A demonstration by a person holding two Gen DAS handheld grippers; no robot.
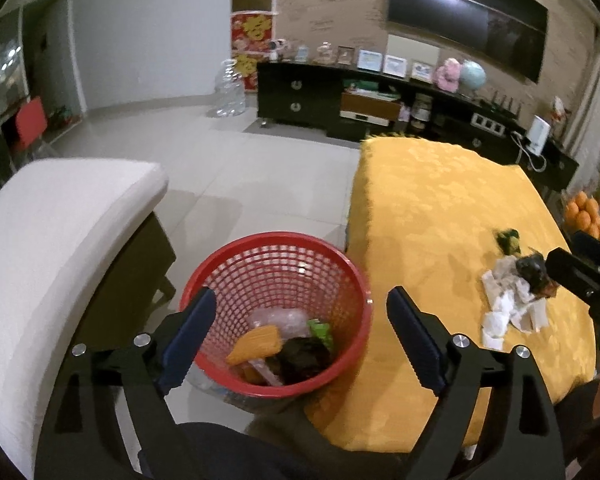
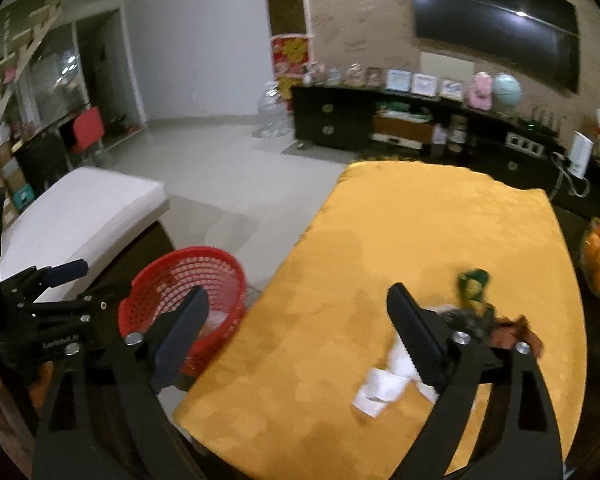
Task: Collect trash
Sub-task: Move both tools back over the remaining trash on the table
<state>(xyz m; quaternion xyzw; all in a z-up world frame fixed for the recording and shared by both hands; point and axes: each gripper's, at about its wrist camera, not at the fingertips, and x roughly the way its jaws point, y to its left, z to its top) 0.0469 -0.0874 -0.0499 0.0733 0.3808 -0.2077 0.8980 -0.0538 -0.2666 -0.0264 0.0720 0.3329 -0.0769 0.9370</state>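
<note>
The crumpled paper (image 2: 384, 392) and dark scraps (image 1: 534, 276) lie at four o'clock on your yellow table (image 1: 428, 208); the red basket (image 1: 276, 240) sits at nine. Both your right gripper (image 2: 296, 336) and left gripper (image 1: 300, 336) are spread, empty; a shallow pinch could scatter loose pieces

Setting: home living rm. Evidence: wall-mounted TV (image 1: 472, 20) above long black media console (image 1: 380, 100) w/ framed photos (image 1: 370, 60) and globe (image 1: 473, 74); tiled floor (image 1: 236, 160); white cushioned seat (image 1: 60, 220); table w/ yellow cloth (image 1: 440, 208); oranges (image 1: 586, 214) at rt.
</note>
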